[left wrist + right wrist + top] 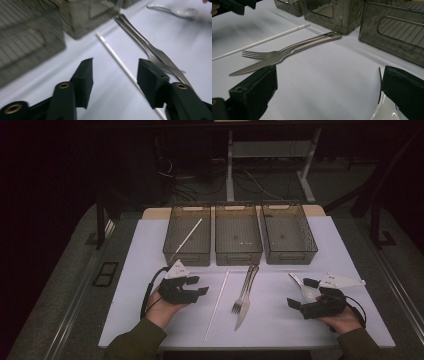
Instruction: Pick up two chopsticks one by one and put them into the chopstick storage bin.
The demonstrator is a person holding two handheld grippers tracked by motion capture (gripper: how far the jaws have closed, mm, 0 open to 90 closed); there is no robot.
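Note:
My left gripper point(199, 285) is low over the white table, left of a thin white stick point(217, 302). In the left gripper view its jaws point(115, 67) stand apart, and the stick point(112, 52) runs along the table between them, close to the right jaw, untouched. A steel fork point(239, 302) and knife point(242, 317) lie crossed at the middle. My right gripper point(301, 292) is open around the bowl of a white spoon point(300, 284). In the right gripper view the spoon point(384, 110) lies beside the right jaw, and the pads are not pressing it.
Three grey mesh baskets stand in a row at the back: left point(187, 256), middle point(238, 256), right point(290, 255). A second white stick point(187, 239) leans inside the left basket. The white mat's front edge point(250, 345) is close to the person's sleeves.

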